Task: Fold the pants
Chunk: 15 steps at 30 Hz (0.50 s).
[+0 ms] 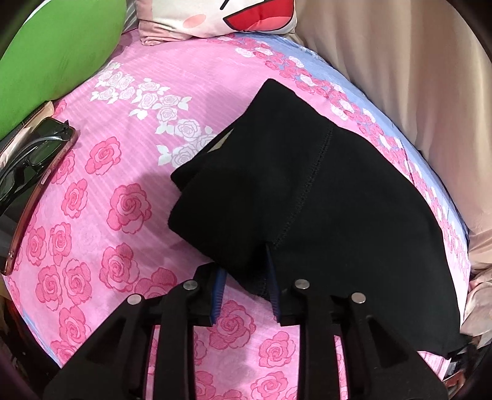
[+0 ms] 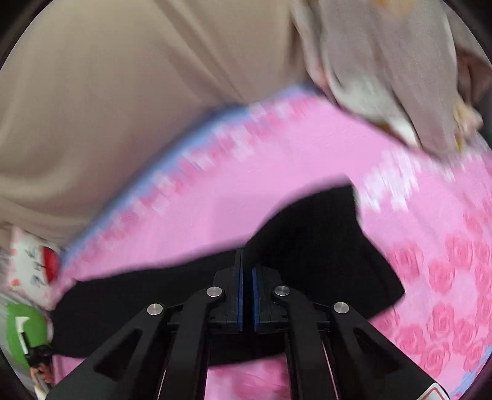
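Observation:
Black pants (image 1: 323, 200) lie folded over on a pink rose-print bedsheet (image 1: 129, 129). In the left wrist view my left gripper (image 1: 246, 270) has its blue-padded fingers spread around a fold of the near edge of the pants; the fingertips are hidden under the cloth. In the right wrist view, which is motion-blurred, my right gripper (image 2: 247, 258) is shut on the edge of the pants (image 2: 323, 246) and holds it up from the sheet (image 2: 246, 172).
A phone with sunglasses on it (image 1: 33, 172) lies at the left edge of the bed. A green cushion (image 1: 52, 52) and a cartoon pillow (image 1: 221, 15) sit at the head. Beige fabric (image 1: 415, 77) runs along the right side.

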{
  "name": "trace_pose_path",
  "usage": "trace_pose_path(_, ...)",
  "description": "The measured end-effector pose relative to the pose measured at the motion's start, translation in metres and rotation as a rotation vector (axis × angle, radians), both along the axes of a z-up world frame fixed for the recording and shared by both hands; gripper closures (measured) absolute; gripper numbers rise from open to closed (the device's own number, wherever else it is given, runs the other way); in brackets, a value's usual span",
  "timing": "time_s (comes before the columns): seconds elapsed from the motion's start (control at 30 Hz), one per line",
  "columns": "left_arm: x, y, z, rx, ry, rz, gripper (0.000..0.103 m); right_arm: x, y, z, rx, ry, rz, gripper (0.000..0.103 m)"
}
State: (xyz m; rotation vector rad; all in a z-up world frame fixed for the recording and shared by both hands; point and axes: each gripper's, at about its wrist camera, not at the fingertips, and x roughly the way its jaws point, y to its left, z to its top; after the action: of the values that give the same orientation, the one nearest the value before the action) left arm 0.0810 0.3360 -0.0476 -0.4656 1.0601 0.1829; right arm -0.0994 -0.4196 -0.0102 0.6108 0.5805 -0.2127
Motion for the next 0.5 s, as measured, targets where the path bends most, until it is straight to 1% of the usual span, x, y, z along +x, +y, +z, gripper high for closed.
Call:
trace_pose_path(0.07, 0.002, -0.001, 0.000, 0.009, 0.002, -0.008, 0.077, -0.025, 0.012, 0.035, -0.074, -0.157, 0.046, 0.100)
trace_pose_path(0.1, 0.002, -0.002, -0.001, 0.015, 0.000, -0.011, 0.077, -0.034, 0.013, 0.036, -0.128, -0.163, 0.040, 0.100)
trace_pose_path(0.13, 0.002, -0.003, -0.001, 0.023, -0.004, -0.015, 0.077, -0.034, 0.004, 0.022, -0.133, -0.105, 0.022, 0.100)
trace_pose_path(0.2, 0.002, -0.004, -0.002, 0.032, -0.014, -0.019, 0.077, -0.027, -0.018, -0.021, -0.046, 0.034, 0.006, 0.100)
trace_pose_path(0.23, 0.001, -0.005, -0.002, 0.036, -0.024, -0.022, 0.077, -0.024, -0.029, -0.052, 0.001, 0.122, -0.009, 0.100)
trace_pose_path(0.27, 0.001, -0.005, -0.002, 0.040, -0.025, -0.024, 0.077, -0.023, -0.033, -0.069, 0.015, 0.167, -0.010, 0.100)
trace_pose_path(0.3, 0.001, -0.006, -0.002, 0.046, -0.023, -0.025, 0.077, -0.023, -0.033, -0.081, 0.026, 0.192, -0.005, 0.099)
trace_pose_path(0.33, 0.001, -0.007, -0.001, 0.052, -0.020, -0.026, 0.076, -0.025, -0.032, -0.085, 0.036, 0.176, -0.007, 0.099)
trace_pose_path(0.4, 0.002, -0.009, -0.001, 0.070, -0.011, -0.026, 0.075, -0.027, -0.032, -0.084, 0.066, 0.168, -0.003, 0.097)
trace_pose_path(0.43, 0.003, -0.011, 0.000, 0.077, -0.008, -0.028, 0.075, -0.026, -0.031, -0.086, 0.067, 0.179, 0.004, 0.097)
trace_pose_path(0.5, 0.004, -0.010, -0.001, 0.077, -0.009, -0.027, 0.074, -0.026, -0.031, -0.085, 0.068, 0.181, 0.003, 0.091)
